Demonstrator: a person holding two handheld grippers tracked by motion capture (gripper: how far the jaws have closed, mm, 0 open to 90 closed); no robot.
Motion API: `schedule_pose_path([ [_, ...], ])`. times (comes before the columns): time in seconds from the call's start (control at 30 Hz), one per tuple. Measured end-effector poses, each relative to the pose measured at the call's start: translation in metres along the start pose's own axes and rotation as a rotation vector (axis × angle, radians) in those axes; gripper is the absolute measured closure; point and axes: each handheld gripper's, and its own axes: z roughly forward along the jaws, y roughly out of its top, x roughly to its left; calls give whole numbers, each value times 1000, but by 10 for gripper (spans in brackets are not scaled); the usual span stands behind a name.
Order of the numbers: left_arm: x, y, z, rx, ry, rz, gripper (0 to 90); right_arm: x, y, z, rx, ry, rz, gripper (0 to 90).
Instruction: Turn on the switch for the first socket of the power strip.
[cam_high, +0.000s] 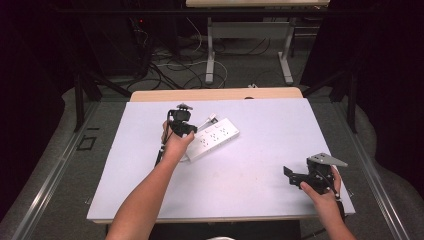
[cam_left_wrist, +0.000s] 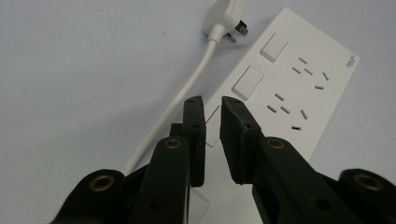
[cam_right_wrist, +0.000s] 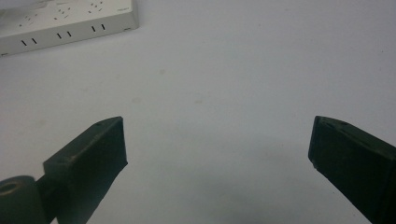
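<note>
Power strip (cam_left_wrist: 285, 79) lies under left gripper (cam_left_wrist: 212, 105), jaws narrowly apart, holding nothing

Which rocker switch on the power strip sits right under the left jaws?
The switch at the cord end of the power strip, partly hidden behind the left gripper. The other two lie clear beyond it.

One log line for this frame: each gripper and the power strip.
left gripper: over power strip, narrow gap, nothing gripped | right gripper: wide open, apart | plug: unplugged
</note>
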Motion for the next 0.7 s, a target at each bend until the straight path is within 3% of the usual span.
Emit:
schedule_pose_path([
  [0.17,1,-1,-6,-7,-21,-9,759,2,1,1,9,12,3,38],
  [0.6,-5,-4,-22,-26,-77,8,646,2,1,1,2,7,6,38],
  [0.67,-5,-4,-24,-25,-91,27,628,2,1,0,2,7,6,38],
  [0.7,-6,-4,-25,-28,-98,16,618,2,1,0,1,5,5,39],
])
